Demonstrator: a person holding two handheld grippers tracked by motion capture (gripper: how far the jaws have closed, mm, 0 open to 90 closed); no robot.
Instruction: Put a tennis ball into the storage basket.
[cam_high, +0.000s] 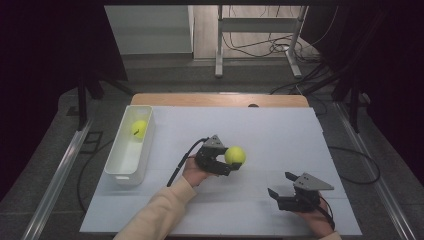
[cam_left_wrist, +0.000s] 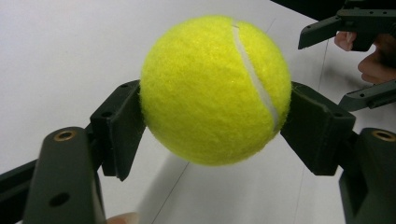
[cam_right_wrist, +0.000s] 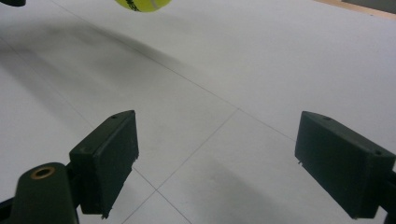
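A yellow tennis ball (cam_high: 235, 155) is held above the middle of the white table, and my left gripper (cam_high: 231, 163) is shut on it. In the left gripper view both black pads (cam_left_wrist: 122, 127) press the ball (cam_left_wrist: 215, 91) from either side, and its shadow falls on the table below. My right gripper (cam_high: 280, 184) rests low near the table's front right, jaws wide open with nothing between them; its pads (cam_right_wrist: 109, 156) frame bare table. A second tennis ball (cam_high: 139, 128) lies in the white bin (cam_high: 119, 167) at the left.
The white table surface (cam_high: 280, 130) has a wooden strip (cam_high: 220, 99) along its far edge. Table legs and cables stand on the floor behind. The right gripper (cam_left_wrist: 359, 28) and its hand show at the top right of the left gripper view.
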